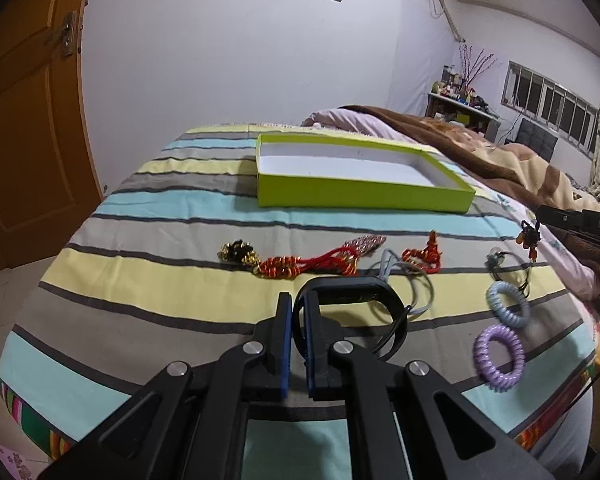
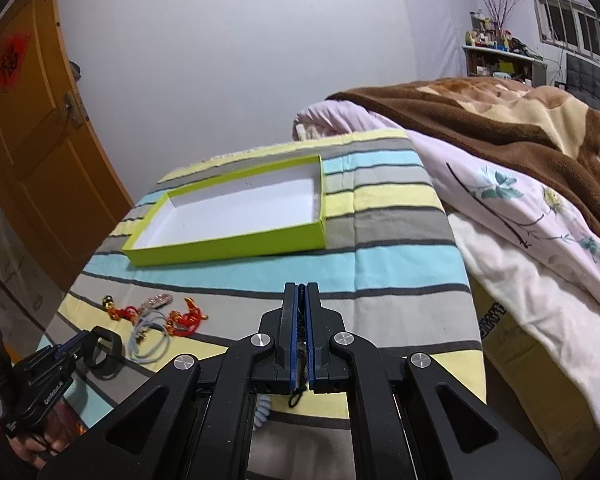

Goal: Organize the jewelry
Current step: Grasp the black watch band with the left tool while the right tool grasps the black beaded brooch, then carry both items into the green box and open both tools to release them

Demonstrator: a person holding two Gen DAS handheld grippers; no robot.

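Note:
My left gripper (image 1: 296,304) is shut on a black band bracelet (image 1: 354,312) and holds it just above the striped bedspread; it also shows in the right wrist view (image 2: 106,350). My right gripper (image 2: 301,292) is shut on a dark beaded charm (image 1: 530,238) that hangs from its tips. An empty lime-green box (image 1: 360,194) with a white floor lies farther back; it also shows in the right wrist view (image 2: 236,248). Red knotted charms (image 1: 300,266), a gold-black piece (image 1: 238,254), grey hair ties (image 1: 408,280) and two coil hair ties (image 1: 500,360) lie on the bedspread.
A brown blanket (image 2: 500,128) and a floral quilt (image 2: 520,216) are piled on the right of the bed. An orange door (image 1: 24,120) stands at the left. The bed edge (image 1: 40,432) drops off near me.

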